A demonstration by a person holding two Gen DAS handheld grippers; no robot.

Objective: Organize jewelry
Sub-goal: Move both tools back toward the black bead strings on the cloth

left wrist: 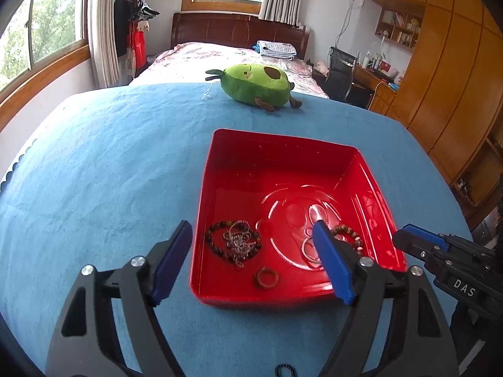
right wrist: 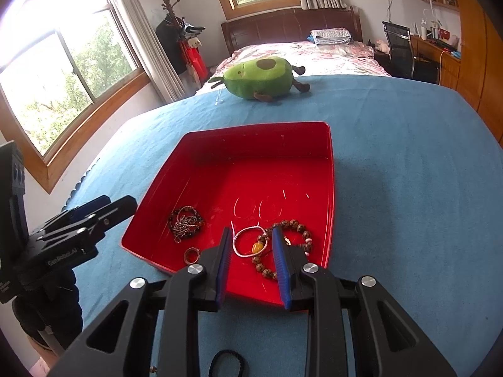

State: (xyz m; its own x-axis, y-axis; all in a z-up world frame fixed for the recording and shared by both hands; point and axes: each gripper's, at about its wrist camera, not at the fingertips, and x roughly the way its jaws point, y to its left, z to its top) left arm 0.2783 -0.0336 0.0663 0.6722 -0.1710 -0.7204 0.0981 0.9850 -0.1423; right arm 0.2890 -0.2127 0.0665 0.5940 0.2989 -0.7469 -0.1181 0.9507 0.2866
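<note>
Bright daylight from windows (right wrist: 63, 72); blown-out glare; fisheye bending edges.

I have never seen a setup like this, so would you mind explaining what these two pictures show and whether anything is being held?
A person holds two hand-operated grippers, each carrying a fisheye camera looking along its fingers. One picture comes from the left gripper, the other from the right gripper. Both hover over a red tray on a blue cloth. The tray holds a chain tangled with dark beads, a small ring, a white cord loop and a brown bead bracelet. An avocado plush lies beyond. Neither gripper holds anything.
</note>
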